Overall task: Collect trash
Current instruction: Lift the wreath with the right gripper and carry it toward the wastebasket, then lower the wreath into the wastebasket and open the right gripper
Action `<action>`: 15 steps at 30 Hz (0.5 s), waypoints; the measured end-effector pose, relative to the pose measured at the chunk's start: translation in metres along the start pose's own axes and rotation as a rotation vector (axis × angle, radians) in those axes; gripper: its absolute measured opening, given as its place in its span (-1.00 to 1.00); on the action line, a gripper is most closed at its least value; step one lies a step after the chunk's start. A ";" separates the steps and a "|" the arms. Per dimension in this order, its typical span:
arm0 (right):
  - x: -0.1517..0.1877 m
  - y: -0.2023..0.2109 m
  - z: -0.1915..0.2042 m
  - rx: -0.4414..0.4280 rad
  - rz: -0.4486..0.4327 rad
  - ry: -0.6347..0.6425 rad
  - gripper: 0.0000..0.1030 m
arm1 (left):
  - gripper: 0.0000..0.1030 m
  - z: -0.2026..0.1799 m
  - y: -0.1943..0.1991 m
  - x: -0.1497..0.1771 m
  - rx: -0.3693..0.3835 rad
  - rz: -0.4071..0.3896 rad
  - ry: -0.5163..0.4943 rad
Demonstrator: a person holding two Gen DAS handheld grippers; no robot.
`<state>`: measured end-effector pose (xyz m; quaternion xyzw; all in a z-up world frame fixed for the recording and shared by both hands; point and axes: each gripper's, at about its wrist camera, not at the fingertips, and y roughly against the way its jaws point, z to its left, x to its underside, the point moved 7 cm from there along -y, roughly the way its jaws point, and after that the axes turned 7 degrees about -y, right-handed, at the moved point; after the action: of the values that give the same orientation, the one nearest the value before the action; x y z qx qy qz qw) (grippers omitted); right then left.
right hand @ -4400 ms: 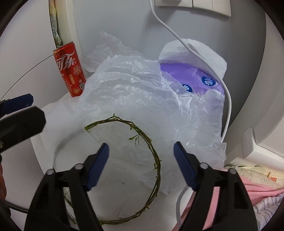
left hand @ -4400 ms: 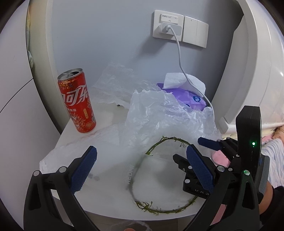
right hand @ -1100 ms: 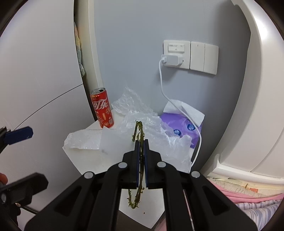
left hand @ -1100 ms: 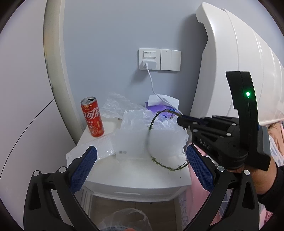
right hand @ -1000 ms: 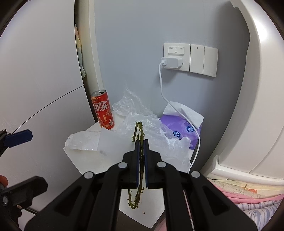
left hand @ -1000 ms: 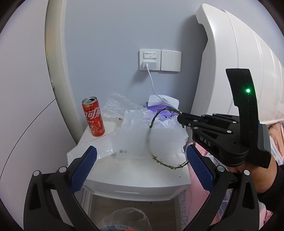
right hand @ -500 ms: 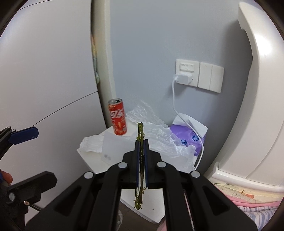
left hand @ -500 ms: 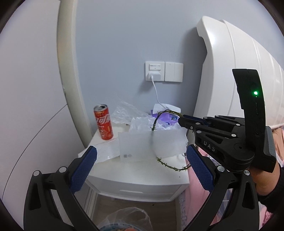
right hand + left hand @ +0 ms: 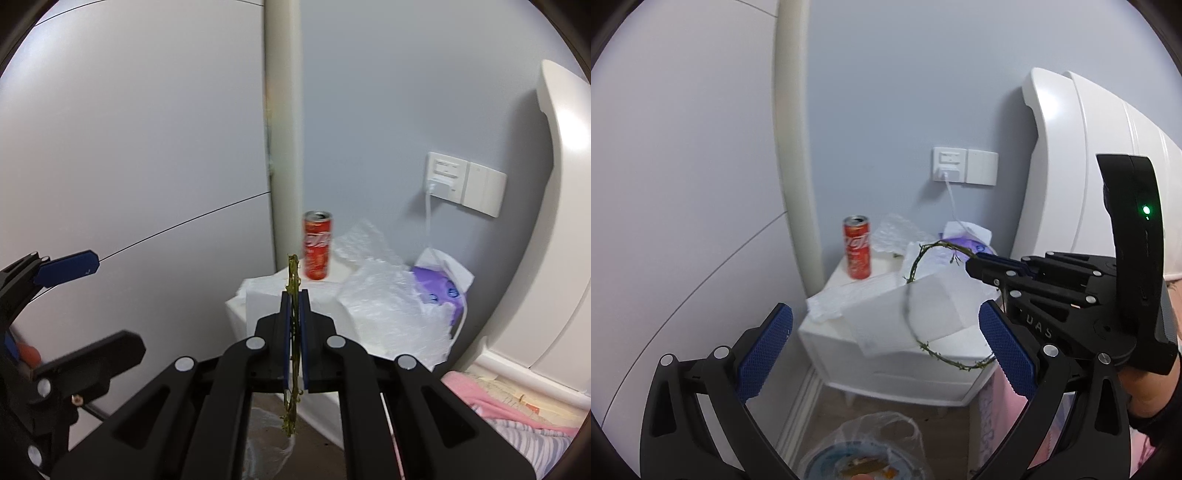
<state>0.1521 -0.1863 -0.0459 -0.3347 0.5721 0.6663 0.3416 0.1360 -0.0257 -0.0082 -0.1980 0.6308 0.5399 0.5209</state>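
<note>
A bin (image 9: 866, 448) lined with a clear plastic bag stands on the floor in front of the white nightstand (image 9: 886, 363), with some scraps in it that are too blurred to name. The right gripper (image 9: 294, 295) has its jaws pressed together on a vine ring (image 9: 916, 295), which hangs in the air in front of the nightstand's front edge, above the bin. The left gripper (image 9: 882, 350) is wide apart and holds nothing. A red can (image 9: 857, 246) stands upright at the nightstand's back left corner, beside crumpled plastic wrap (image 9: 391, 295) and a purple tissue pack (image 9: 439, 286).
</note>
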 end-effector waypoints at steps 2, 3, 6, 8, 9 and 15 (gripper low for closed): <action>0.007 0.003 0.013 -0.020 0.008 0.005 -0.88 | 0.91 0.009 0.013 0.008 -0.021 0.002 0.006; 0.011 0.005 0.021 -0.030 0.013 0.009 -0.88 | 0.91 0.013 0.019 0.012 -0.032 0.004 0.009; 0.023 0.009 0.041 -0.061 0.030 0.021 -0.88 | 0.91 0.026 0.035 0.024 -0.061 0.007 0.025; 0.032 0.011 0.056 -0.083 0.043 0.032 -0.88 | 0.91 0.034 0.045 0.031 -0.078 0.010 0.034; 0.034 0.012 0.060 -0.089 0.047 0.037 -0.88 | 0.91 0.037 0.049 0.034 -0.086 0.010 0.037; 0.051 0.021 0.090 -0.134 0.062 0.068 -0.88 | 0.91 0.050 0.074 0.053 -0.128 0.016 0.050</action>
<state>0.1019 -0.0956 -0.0666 -0.3611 0.5477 0.7017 0.2780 0.0779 0.0602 -0.0127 -0.2394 0.6095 0.5782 0.4867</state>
